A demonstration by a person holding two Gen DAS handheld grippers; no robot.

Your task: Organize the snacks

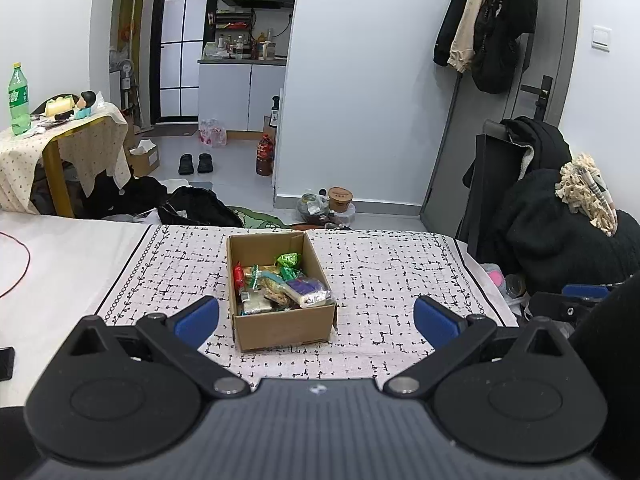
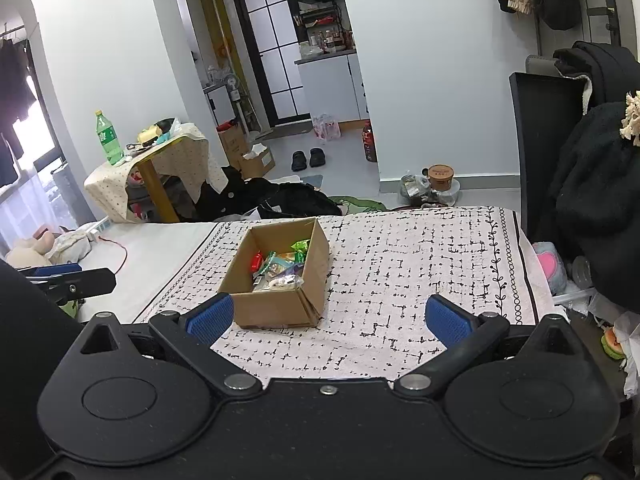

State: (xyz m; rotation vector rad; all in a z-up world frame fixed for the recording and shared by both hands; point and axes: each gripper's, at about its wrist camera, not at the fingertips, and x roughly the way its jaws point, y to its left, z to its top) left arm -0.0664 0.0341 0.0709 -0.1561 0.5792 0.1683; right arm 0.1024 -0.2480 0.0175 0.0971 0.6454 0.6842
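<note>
So there's a white cloth [image 1: 380, 276] with a scratchy black grid print spread flat over the bed. Sitting on it is an open cardboard box [image 1: 280, 328], rectangular, stuffed with crinkly snack packets [image 1: 280, 284]. Left gripper [image 1: 316, 320] and right gripper [image 2: 330, 318] both hover near it, blue ribbed pads spread wide, holding nothing. A green plastic bottle [image 1: 18, 100] stands on the side table.

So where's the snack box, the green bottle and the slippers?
Box [image 1: 280, 328]: left wrist view, front wall.
Green bottle [image 1: 18, 102]: left wrist view, label.
Slippers [image 2: 308, 159]: right wrist view, gap-side edge of the pair on the floor.
</note>
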